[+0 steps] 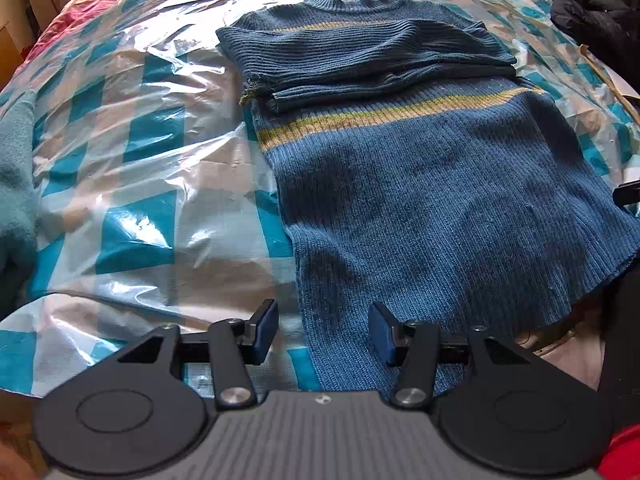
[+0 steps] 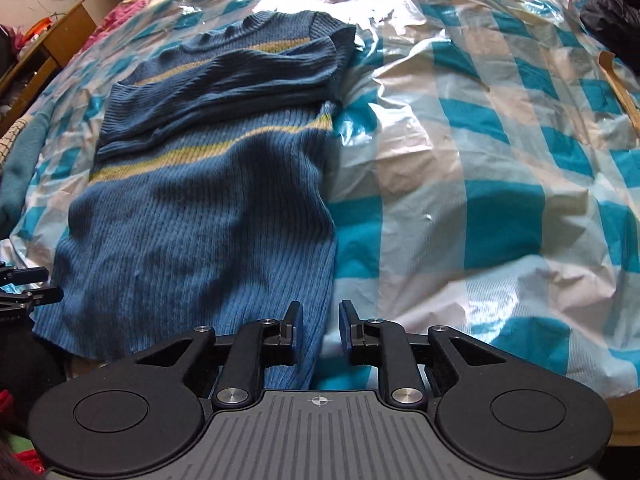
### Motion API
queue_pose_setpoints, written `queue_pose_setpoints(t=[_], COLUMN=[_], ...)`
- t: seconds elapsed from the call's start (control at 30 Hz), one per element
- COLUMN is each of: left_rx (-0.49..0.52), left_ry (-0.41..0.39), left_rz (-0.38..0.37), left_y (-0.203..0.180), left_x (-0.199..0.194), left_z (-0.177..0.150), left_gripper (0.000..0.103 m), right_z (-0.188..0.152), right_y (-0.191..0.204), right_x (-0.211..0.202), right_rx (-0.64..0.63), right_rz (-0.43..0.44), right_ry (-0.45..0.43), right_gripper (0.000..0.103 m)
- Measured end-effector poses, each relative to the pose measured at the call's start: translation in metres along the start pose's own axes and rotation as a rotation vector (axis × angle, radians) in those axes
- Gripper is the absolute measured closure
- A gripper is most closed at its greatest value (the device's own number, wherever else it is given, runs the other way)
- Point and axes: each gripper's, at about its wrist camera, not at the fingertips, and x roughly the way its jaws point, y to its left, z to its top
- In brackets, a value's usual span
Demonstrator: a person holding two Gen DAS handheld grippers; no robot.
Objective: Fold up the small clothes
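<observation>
A: Where's the sweater [image 1: 420,184]?
B: Flat on the plastic sheet [image 1: 132,152] over the bed, filling the middle and right of my left view, sleeves folded across its chest.
A: Your claws?
B: My left claw [image 1: 323,332] gapes moderately over the hem, gripping nothing. My right claw [image 2: 320,328] is narrowly parted, empty, at the hem's right corner.
</observation>
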Motion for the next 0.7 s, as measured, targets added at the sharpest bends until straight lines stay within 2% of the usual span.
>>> queue_pose_setpoints(t=[0.13,0.33,0.37,0.4,0.47,0.53,0.6,0.7], left_rx=[0.002,-0.028,-0.037,-0.042,-0.066,-0.090,-0.095,-0.141], left_ry=[0.032,0.064,0.065,0.068,0.084,0.091,0.086,0.063], left_rz=[-0.013,-0.045,-0.045,-0.051,-0.078,-0.110,-0.124,-0.189], left_y=[-0.003,0.001,0.001,0.002,0.007,0.012,0.015,0.019], left_x=[0.003,0.006,0.007,0.007,0.006,0.004,0.002,-0.002], left_z=[0.002,0.003,0.004,0.004,0.005,0.004,0.004,0.008], left_gripper=[0.053,0.058,0.062,0.070,0.088,0.091,0.092,0.093], right_z=[-0.004,0.001,0.002,0.003,0.005,0.005,0.004,0.004], right_y=[0.001,0.005,0.004,0.004,0.002,-0.002,-0.007,-0.012], right_x=[0.005,0.019,0.023,0.026,0.029,0.029,0.028,0.022], right_rx=[0.003,-0.018,-0.007,0.004,0.037,0.081,0.126,0.191], right_rz=[0.025,0.037,0.050,0.067,0.106,0.157,0.203,0.268], right_ry=[0.057,0.125,0.136,0.146,0.158,0.165,0.163,0.117], right_gripper=[0.077,0.076,0.076,0.075,0.077,0.089,0.092,0.093])
